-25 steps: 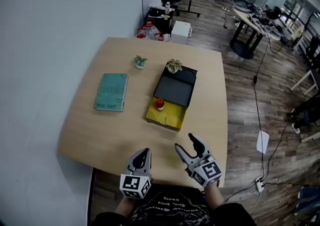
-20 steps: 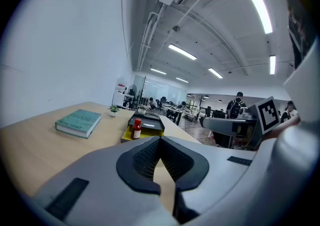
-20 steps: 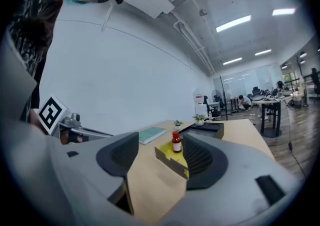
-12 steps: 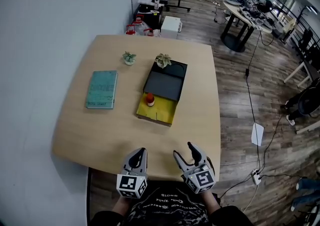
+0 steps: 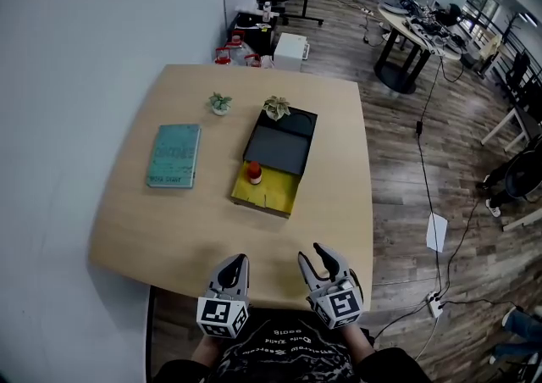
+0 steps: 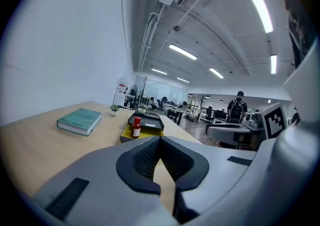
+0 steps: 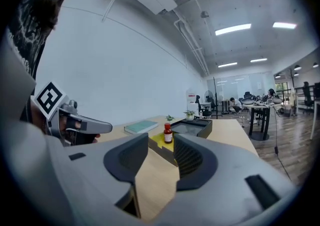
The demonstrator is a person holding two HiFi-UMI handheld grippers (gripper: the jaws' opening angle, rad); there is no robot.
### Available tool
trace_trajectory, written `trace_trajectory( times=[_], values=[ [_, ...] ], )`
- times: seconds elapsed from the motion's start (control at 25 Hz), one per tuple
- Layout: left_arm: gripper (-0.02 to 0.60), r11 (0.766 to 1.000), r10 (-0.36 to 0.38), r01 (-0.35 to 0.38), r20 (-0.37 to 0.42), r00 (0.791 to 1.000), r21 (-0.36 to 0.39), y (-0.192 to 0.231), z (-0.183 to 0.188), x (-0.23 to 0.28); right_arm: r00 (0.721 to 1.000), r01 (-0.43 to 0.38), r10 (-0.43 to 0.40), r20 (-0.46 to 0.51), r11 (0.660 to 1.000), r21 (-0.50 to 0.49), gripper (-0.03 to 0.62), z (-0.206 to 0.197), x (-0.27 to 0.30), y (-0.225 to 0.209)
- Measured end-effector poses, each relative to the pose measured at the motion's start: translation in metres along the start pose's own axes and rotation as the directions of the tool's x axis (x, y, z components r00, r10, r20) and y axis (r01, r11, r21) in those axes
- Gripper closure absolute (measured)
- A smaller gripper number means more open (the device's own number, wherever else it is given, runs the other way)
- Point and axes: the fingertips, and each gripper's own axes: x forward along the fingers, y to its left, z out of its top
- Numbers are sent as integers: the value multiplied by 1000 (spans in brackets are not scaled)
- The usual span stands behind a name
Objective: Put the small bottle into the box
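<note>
A small brown bottle (image 5: pixel 254 172) with a red cap stands upright on the yellow part of the box (image 5: pixel 269 195), just in front of its black lid (image 5: pixel 281 142). Both grippers hover over the table's near edge, well short of the box. The left gripper (image 5: pixel 230 269) is shut and empty. The right gripper (image 5: pixel 320 259) is open, its jaws are closing and nothing is between them. The left gripper view shows the bottle (image 6: pixel 136 127) beyond the left gripper (image 6: pixel 160 142). In the right gripper view the bottle (image 7: pixel 168 133) stands beyond the right gripper (image 7: pixel 161 142).
A teal book (image 5: pixel 174 155) lies left of the box. Two small potted plants (image 5: pixel 220 102) (image 5: pixel 275 107) stand behind it, one at the lid's far edge. The wooden table (image 5: pixel 169 229) abuts a white wall on the left. Office desks, chairs and people fill the room beyond.
The right gripper's jaws have narrowed. Both grippers sit slightly nearer the table's near edge in the view. Bottle, box and book have not moved.
</note>
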Motion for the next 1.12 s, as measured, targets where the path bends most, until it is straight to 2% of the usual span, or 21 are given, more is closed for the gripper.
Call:
trace_trajectory(
  times=[0.08,0.2,0.32,0.48,0.68,1.12],
  values=[
    [578,1000,-2,2,-2,1000,1,-1,1,0,1000,-7,7,5,1000,-18,461,3,1,2],
    [578,1000,0,0,3,1000,-2,-3,1,0,1000,-23,23,9,1000,-20,494,5,1,4],
    [577,1000,-2,2,4,1000,1,-3,1,1,999,-38,38,21,999,-10,496,8,1,6],
    [578,1000,-6,6,4,1000,3,-5,1,1,999,-43,43,27,999,-3,589,12,2,6],
    [578,1000,-16,16,-2,1000,8,-8,1,1,996,-83,83,32,997,-5,591,17,1,14],
    [578,1000,-22,22,-7,1000,14,-9,1,1,997,-81,81,11,997,-14,592,11,3,14]
  ],
)
